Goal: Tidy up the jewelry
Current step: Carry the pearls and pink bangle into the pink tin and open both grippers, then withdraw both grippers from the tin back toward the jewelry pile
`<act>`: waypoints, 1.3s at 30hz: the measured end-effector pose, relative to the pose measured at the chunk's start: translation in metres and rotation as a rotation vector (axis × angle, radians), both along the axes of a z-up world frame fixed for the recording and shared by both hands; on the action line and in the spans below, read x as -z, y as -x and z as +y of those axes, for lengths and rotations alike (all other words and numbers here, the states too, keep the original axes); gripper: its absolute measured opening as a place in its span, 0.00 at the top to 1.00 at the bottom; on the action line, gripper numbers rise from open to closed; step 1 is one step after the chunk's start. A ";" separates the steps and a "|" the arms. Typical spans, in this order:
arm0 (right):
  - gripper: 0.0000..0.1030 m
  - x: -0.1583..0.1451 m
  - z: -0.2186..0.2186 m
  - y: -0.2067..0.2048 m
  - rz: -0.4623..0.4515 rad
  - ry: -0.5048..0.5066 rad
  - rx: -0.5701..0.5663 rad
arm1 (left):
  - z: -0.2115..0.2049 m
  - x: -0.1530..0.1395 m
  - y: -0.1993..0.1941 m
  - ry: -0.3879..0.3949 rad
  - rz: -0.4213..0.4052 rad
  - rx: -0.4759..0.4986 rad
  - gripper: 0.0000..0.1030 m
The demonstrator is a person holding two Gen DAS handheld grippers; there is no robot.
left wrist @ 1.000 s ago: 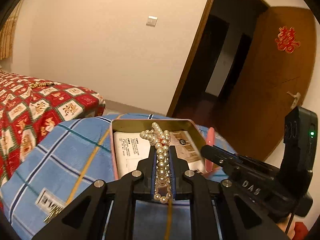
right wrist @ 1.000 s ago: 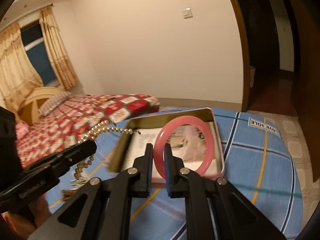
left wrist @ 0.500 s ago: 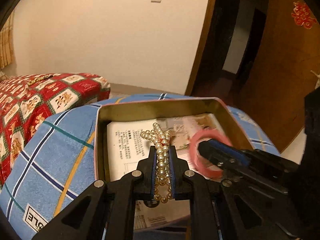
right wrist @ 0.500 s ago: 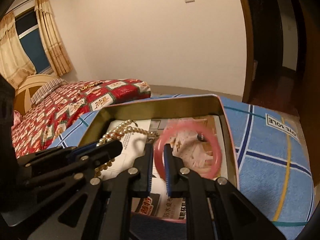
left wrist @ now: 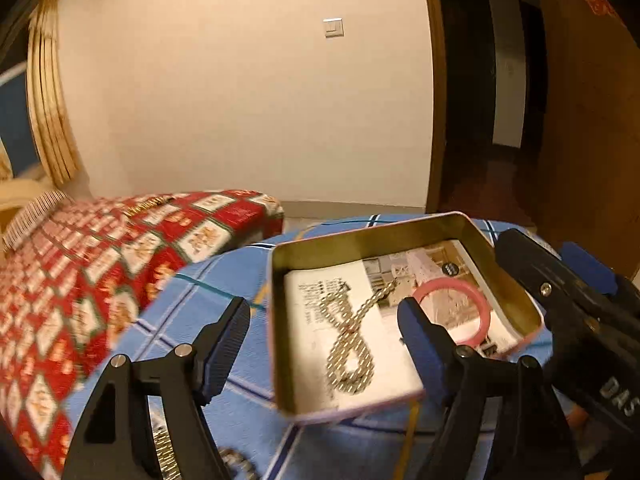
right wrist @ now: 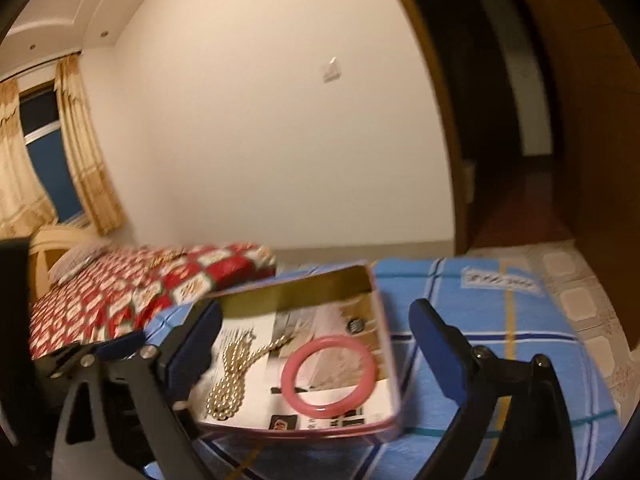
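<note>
An open metal tin (left wrist: 320,256) (right wrist: 304,288) lined with printed paper sits on the blue plaid cloth. A pearl necklace (left wrist: 350,344) (right wrist: 232,380) lies looped on the paper at the tin's left. A pink bangle (left wrist: 476,312) (right wrist: 329,372) lies flat at the tin's right. My left gripper (left wrist: 324,328) is open and empty, held just above and in front of the tin. My right gripper (right wrist: 316,336) is open and empty, its fingers astride the tin; it also shows in the left wrist view (left wrist: 560,288).
The blue plaid cloth (left wrist: 224,280) (right wrist: 480,320) covers a round table. More metal jewelry (left wrist: 164,452) lies on the cloth near the front left edge. A bed with a red patterned cover (left wrist: 100,264) stands to the left. A doorway (left wrist: 480,120) is behind right.
Both grippers have opened. The pearl necklace and the pink bangle have dropped from the grippers into the tin, and both grippers have drawn back a little.
</note>
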State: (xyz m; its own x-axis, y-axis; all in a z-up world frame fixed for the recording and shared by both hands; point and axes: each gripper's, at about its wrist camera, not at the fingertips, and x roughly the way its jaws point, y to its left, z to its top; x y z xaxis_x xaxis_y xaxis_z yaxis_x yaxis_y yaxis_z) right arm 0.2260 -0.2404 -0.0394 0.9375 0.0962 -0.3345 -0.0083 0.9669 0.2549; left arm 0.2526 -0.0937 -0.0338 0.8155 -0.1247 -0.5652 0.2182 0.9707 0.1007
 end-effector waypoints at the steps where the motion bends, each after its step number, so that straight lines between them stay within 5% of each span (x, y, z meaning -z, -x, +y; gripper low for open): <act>1: 0.06 -0.001 0.000 0.004 0.005 0.002 0.014 | 0.002 -0.001 0.004 -0.013 0.000 -0.009 0.26; 6: 0.06 0.007 0.001 0.030 0.060 -0.055 0.022 | 0.019 0.000 0.033 0.005 0.004 -0.024 0.26; 18: 0.06 0.013 0.026 0.067 0.190 -0.002 0.039 | 0.071 0.017 0.098 0.075 0.012 -0.036 0.26; 35: 0.06 0.005 0.071 0.116 0.183 0.126 -0.107 | 0.130 0.029 0.158 0.048 0.002 0.011 0.26; 39: 0.19 0.015 0.084 0.117 0.221 0.120 -0.174 | 0.146 0.039 0.164 0.089 0.037 0.020 0.26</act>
State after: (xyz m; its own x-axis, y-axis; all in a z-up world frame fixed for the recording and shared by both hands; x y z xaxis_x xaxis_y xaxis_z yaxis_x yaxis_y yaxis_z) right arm 0.1090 -0.1569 -0.0541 0.8135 0.1965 -0.5474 -0.1337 0.9792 0.1528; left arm 0.0885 0.0526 -0.0724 0.7911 -0.1918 -0.5808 0.2393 0.9709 0.0053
